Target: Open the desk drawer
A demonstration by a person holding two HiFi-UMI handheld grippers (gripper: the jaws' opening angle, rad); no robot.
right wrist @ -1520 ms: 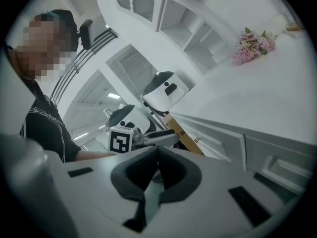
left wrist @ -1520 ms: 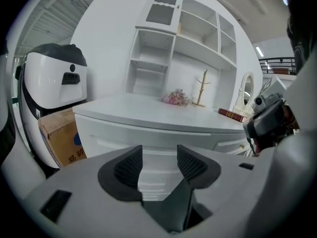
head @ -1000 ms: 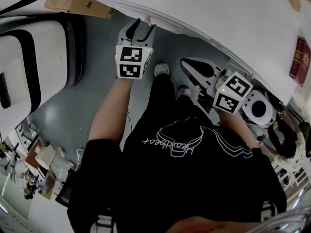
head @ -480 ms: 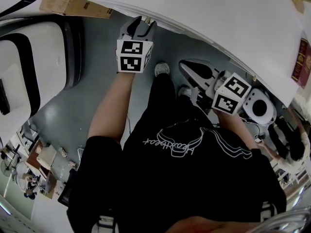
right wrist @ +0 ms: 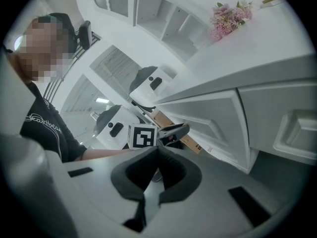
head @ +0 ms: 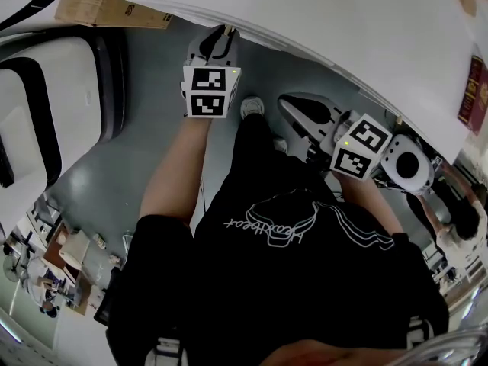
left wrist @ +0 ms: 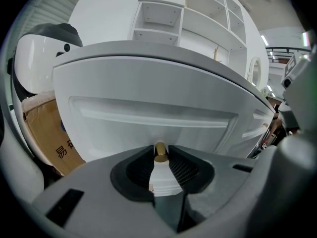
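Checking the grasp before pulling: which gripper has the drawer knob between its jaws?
The left gripper: its jaws are closing on the brass knob. The right gripper is shut, empty, off the drawer.

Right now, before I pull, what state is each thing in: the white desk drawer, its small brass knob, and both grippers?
white desk drawer: closed, front not pulled out.
small brass knob: between the left gripper's pads, which touch its sides.
left gripper: jaws closing on the knob.
right gripper: jaws together, nothing between them, touching nothing.
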